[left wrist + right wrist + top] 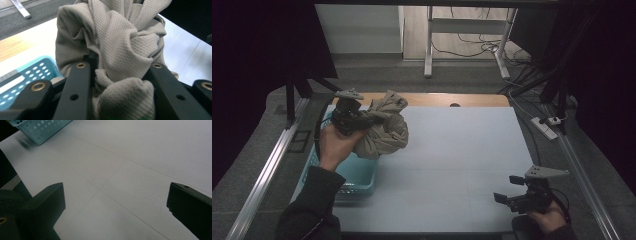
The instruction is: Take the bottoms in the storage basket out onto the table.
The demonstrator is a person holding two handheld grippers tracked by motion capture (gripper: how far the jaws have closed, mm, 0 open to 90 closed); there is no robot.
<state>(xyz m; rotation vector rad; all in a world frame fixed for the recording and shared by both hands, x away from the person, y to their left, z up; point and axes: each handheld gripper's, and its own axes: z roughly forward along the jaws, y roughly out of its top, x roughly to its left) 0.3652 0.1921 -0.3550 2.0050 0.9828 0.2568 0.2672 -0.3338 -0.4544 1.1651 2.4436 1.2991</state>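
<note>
Two grippers are working for me at this table [452, 150], and I am holding one in each hand. My left gripper [362, 120] is clamping a bunched beige cloth [384, 131]; in the left gripper view its jaws are pressing in on the cloth [117, 45] from both sides, with a knot of fabric bulging between them and the rest piling up just ahead of the jaw tips. I am carrying the cloth off the table surface, and it is hanging beyond the gripper, above the far right corner of the blue basket [357, 177]. That basket is sitting below and behind my left hand [334, 142], at the table's left edge. My right gripper [507, 197] is waiting well apart from the cloth, near the table's front right corner. Its jaws are standing wide apart, with bare white tabletop [130, 170] showing between them.
</note>
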